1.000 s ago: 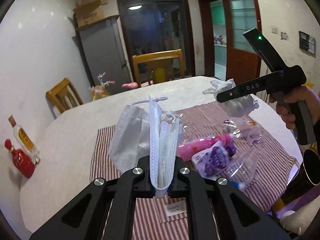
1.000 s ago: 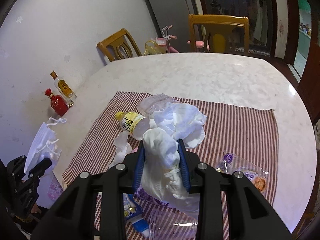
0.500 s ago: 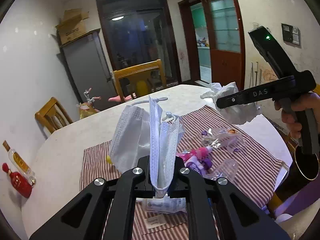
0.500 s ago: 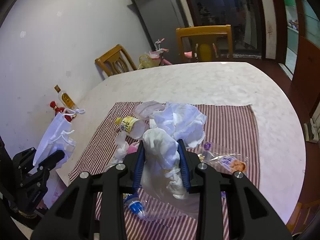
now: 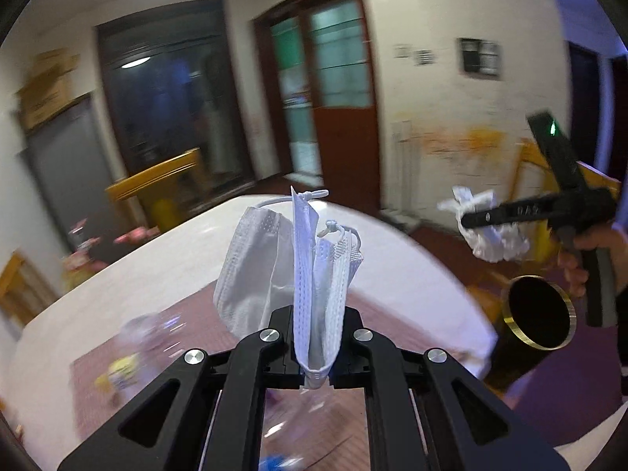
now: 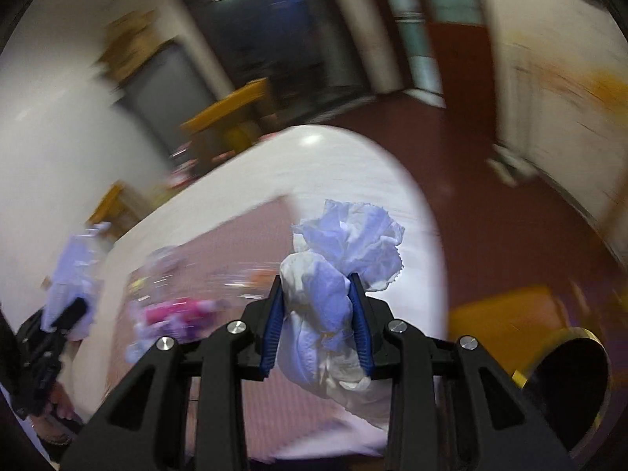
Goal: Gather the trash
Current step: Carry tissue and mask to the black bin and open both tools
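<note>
Masks (image 5: 310,271) clamped, left view only; right claw (image 6: 318,314) grips tissue (image 6: 333,274).

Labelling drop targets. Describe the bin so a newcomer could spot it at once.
Start at the white table and go to its right edge, below the right gripper holding crumpled tissue. There, lower than the tabletop, stands the bin: a dark cylinder with an open black mouth. Its shiny gold rim sets it apart from the yellow chairs nearby.

A wooden chair (image 5: 165,180) stands at the far edge of the white table (image 5: 165,271). A grey cabinet (image 5: 66,180) carries a cardboard box (image 5: 43,90). Behind, a red-brown door (image 5: 345,102).
</note>
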The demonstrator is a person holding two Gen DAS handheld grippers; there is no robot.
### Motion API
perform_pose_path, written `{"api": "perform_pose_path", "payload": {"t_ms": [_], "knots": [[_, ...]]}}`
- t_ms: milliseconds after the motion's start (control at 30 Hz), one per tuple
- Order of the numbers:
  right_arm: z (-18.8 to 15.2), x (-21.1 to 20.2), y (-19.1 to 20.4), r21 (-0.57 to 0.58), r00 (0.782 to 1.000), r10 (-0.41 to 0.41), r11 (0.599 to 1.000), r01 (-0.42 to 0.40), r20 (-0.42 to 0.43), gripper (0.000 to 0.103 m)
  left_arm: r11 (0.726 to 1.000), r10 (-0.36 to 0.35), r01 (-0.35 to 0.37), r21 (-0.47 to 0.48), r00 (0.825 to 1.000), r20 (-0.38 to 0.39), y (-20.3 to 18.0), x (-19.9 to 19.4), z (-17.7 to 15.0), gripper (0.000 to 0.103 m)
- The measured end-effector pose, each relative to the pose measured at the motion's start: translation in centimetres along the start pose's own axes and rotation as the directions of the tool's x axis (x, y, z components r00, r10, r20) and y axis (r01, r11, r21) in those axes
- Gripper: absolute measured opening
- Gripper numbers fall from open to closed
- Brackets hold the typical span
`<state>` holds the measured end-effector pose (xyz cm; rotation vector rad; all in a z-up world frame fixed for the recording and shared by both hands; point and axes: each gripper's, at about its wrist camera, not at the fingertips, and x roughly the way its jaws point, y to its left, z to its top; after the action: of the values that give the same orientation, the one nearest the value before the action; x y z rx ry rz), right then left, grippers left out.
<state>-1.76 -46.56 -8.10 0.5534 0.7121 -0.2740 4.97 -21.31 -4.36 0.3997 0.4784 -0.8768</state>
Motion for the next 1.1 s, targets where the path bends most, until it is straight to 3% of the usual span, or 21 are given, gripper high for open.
{"api": "perform_pose_path", "payload": {"t_ms": [100, 233, 333, 467, 567, 600, 633, 667, 733, 867, 967, 1100], "knots": [[-2.2, -2.4, -6.7, 0.12, 0.989, -0.148, 0.982, 0.146, 0.009, 0.032, 0.993, -0.108, 0.108, 0.05, 0.994, 0.009, -3.7, 2.0, 1.2, 0.006], [-6.7, -4.2, -15.4, 0.277, 0.939, -0.341, 0.898, 0.342, -0.054, 0.032, 0.966, -0.227, 0.225, 0.126, 0.974, -0.005, -9.0, 4.6, 2.7, 0.006], [-10.0, -4.1, -20.3, 0.371, 0.918, -0.376, 0.841, 0.394, -0.125, 0.032, 0.945, -0.278, 0.279, 0.172, 0.96, -0.029, -12.2, 6.0, 3.1, 0.006], [-12.7, -3.3, -23.2, 0.419, 0.904, -0.392, 0.801, 0.427, -0.172, 0.033, 0.922, -0.311, 0.317, 0.224, 0.948, -0.062, -15.5, 7.5, 3.6, 0.006], [-13.8, -2.1, -24.8, 0.427, 0.89, -0.406, 0.781, 0.456, -0.206, 0.046, 0.903, -0.34, 0.348, 0.251, 0.937, -0.078, -17.7, 7.9, 3.5, 0.007], [-13.8, -1.6, -25.2, 0.42, 0.88, -0.415, 0.774, 0.475, -0.23, 0.062, 0.898, -0.349, 0.358, 0.255, 0.933, -0.083, -18.4, 8.1, 3.4, 0.007], [-13.9, -0.9, -25.7, 0.409, 0.861, -0.435, 0.759, 0.507, -0.263, 0.072, 0.892, -0.361, 0.371, 0.258, 0.928, -0.089, -19.1, 8.4, 3.5, 0.007], [-14.3, -0.6, -26.1, 0.402, 0.837, -0.468, 0.735, 0.547, -0.284, 0.072, 0.882, -0.379, 0.392, 0.262, 0.92, -0.1, -20.2, 8.7, 3.6, 0.007], [-14.6, -1.1, -26.6, 0.418, 0.83, -0.487, 0.717, 0.558, -0.271, 0.073, 0.863, -0.405, 0.423, 0.275, 0.906, -0.121, -21.7, 9.1, 3.3, 0.007], [-15.1, -5.3, -27.9, 0.529, 0.838, -0.515, 0.667, 0.524, -0.18, 0.076, 0.797, -0.486, 0.518, 0.311, 0.855, -0.18, -25.4, 10.8, 2.7, 0.007], [-15.5, -9.4, -28.7, 0.596, 0.815, -0.57, 0.618, 0.513, -0.11, 0.079, 0.736, -0.539, 0.585, 0.341, 0.811, -0.228, -29.4, 12.7, 1.9, 0.007], [-15.6, -13.5, -29.3, 0.65, 0.79, -0.612, 0.584, 0.487, -0.042, 0.08, 0.649, -0.603, 0.685, 0.33, 0.728, -0.326, -35.7, 16.3, 0.5, 0.01]]}}
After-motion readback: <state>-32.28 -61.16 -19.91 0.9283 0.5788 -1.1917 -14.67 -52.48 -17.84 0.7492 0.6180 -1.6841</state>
